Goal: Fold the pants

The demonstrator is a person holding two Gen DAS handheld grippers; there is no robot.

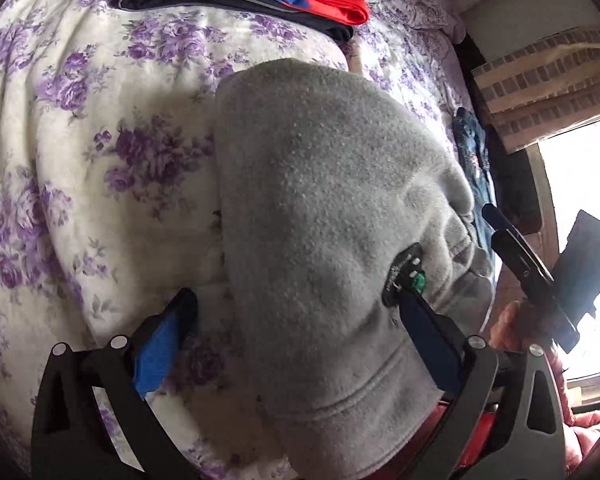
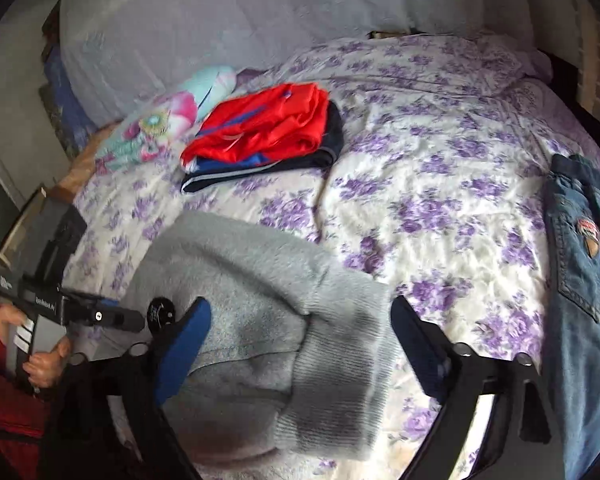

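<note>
Grey fleece pants [image 1: 320, 208] lie folded in a thick bundle on the floral bedspread [image 1: 80, 120]. My left gripper [image 1: 300, 276] is open above them. Its left finger [image 1: 168, 332] hangs over the bedspread clear of the cloth, and the right finger [image 1: 416, 300] rests against the fabric. In the right wrist view the ribbed cuff end of the pants [image 2: 332, 364] lies between the wide-apart fingers of my open right gripper [image 2: 300, 304], and neither pad presses on it. The other gripper [image 2: 80, 308] shows at the left, held by a hand in a red sleeve.
A stack of folded red, blue and dark clothes [image 2: 268, 132] sits further up the bed. Blue jeans [image 2: 580, 280] lie along the right edge. A colourful pillow [image 2: 168, 120] and a pale headboard are at the back. A bright window [image 1: 580, 220] is at the right.
</note>
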